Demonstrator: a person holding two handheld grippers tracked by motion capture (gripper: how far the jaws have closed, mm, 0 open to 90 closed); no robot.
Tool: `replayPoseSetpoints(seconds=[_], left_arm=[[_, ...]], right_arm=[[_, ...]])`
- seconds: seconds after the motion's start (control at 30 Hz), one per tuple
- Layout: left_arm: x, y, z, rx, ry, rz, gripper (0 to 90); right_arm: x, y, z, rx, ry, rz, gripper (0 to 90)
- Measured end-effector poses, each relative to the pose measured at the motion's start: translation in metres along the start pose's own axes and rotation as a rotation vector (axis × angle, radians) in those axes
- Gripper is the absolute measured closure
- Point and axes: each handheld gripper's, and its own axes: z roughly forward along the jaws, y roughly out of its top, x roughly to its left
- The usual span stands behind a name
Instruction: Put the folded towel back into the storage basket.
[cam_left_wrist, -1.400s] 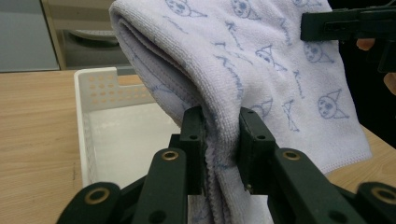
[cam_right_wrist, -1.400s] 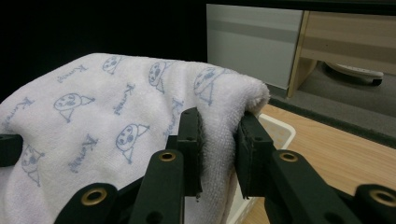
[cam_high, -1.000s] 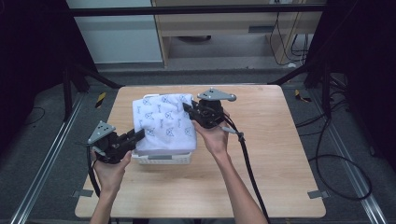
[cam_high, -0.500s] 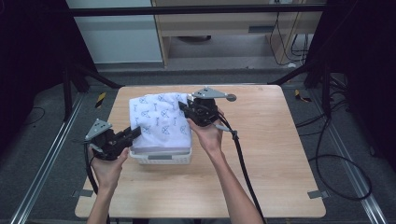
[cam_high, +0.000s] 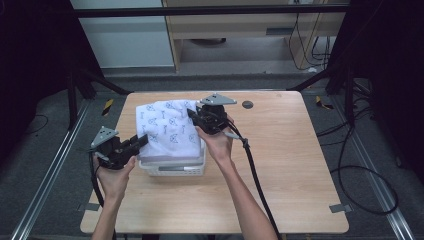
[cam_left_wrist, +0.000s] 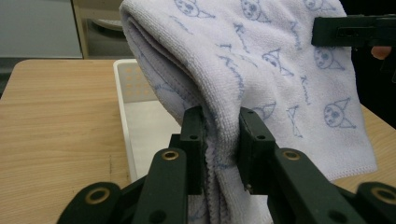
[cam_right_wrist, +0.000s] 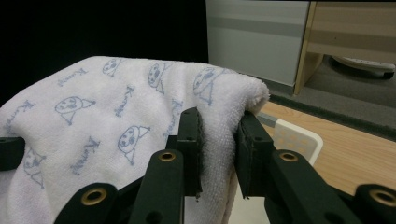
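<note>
A white towel (cam_high: 167, 127) printed with small blue cartoon faces hangs folded over a white plastic basket (cam_high: 175, 167) on the wooden table. My left gripper (cam_high: 142, 141) is shut on the towel's near left edge (cam_left_wrist: 219, 140), with the cloth bunched between its jaws. My right gripper (cam_high: 192, 114) is shut on the far right corner (cam_right_wrist: 219, 135). The towel (cam_left_wrist: 261, 60) spans between both grippers and covers most of the basket (cam_left_wrist: 126, 116). In the right gripper view the towel (cam_right_wrist: 116, 112) drapes leftward, and a basket corner (cam_right_wrist: 294, 137) peeks out beneath.
The wooden table (cam_high: 290, 165) has bare surface to the right and in front of the basket. A small dark round hole (cam_high: 247, 104) sits near the table's far edge. A black cable (cam_high: 252, 170) trails from my right gripper across the table.
Both grippers have shifted slightly leftward and lower with the towel, which now lies flatter over the basket. Both grips are unchanged.
</note>
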Motion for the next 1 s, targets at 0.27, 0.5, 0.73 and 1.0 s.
replayPoseSetpoints(seconds=[0.27,0.5,0.73,1.0], left_arm=[[0.004,-0.004,0.007,0.012,0.011,-0.004,73.4],[0.007,-0.009,0.014,0.028,0.024,-0.01,73.4],[0.01,-0.012,0.02,0.038,0.032,-0.016,73.4],[0.015,-0.018,0.03,0.066,0.041,-0.017,73.4]], right_arm=[[-0.004,-0.005,0.011,0.015,0.002,0.006,73.8],[-0.006,-0.009,0.02,0.031,-0.002,0.009,73.7],[-0.008,-0.013,0.028,0.048,-0.008,0.013,73.7],[-0.008,-0.021,0.038,0.082,-0.029,0.002,73.7]])
